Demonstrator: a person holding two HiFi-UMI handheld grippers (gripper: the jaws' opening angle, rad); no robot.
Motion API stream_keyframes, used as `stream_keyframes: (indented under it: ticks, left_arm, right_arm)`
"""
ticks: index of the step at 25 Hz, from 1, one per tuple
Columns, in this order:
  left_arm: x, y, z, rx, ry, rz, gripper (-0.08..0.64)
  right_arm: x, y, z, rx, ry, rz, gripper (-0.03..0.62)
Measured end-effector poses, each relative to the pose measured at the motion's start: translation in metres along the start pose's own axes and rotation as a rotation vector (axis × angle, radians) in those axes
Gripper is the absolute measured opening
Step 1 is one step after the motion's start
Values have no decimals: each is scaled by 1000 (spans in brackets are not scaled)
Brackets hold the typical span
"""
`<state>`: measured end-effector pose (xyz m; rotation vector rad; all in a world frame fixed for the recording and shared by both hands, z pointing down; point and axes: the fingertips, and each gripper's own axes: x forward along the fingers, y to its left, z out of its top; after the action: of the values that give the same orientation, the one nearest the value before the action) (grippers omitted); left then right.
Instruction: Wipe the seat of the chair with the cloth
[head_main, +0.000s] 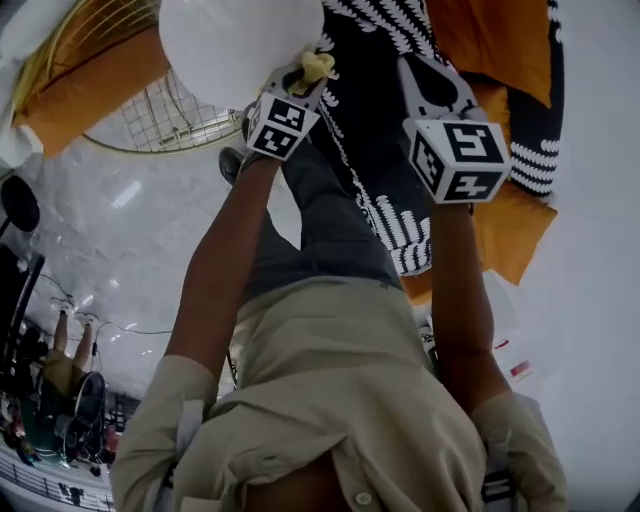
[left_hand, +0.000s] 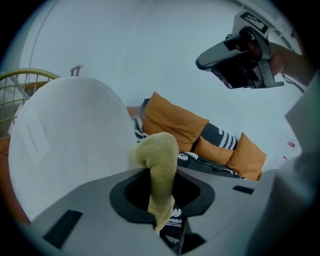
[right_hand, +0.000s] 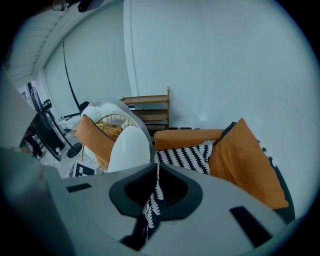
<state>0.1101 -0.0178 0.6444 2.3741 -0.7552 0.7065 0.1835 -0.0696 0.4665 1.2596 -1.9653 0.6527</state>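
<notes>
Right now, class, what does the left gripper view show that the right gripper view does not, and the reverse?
Only the left gripper view: the yellow cloth pinched in the left gripper's shut jaws, and the right gripper high at upper right. Only the right gripper view: a wooden slatted frame against the wall. Both: the white chair, orange cushions and the black-and-white patterned throw.

I've got both arms stretched straight ahead, left arm (head_main: 215, 285) and right arm (head_main: 462, 300) side by side. My left gripper (left_hand: 161, 182) is clamped on the cloth (left_hand: 157, 147). My right gripper (right_hand: 157, 176) has its jaws pressed together, gripping nothing.
</notes>
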Motion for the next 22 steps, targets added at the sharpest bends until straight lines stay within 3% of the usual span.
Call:
stream_keyframes:
  ticks: [6,11,14,17,22]
  left_arm:
    - [-34,76,-36,10,62,120,94]
    - [-113,204,-79,-149,78,400,94]
    - [-156,247,-83,-191,57,513,92]
    - [-164,253,-81,-185,54,524,92]
    - [-127,218,-85,-153,84,444,93]
  right_arm:
    - [6,3,1,13,-13,19,28]
    - [3,-2,3,14,-17,-12,28]
    - [6,0,-3,23,-6,-14,28]
    - [7,2,-4,27,-2,-12,28]
    - [7,1,1,27,-10,-16,28]
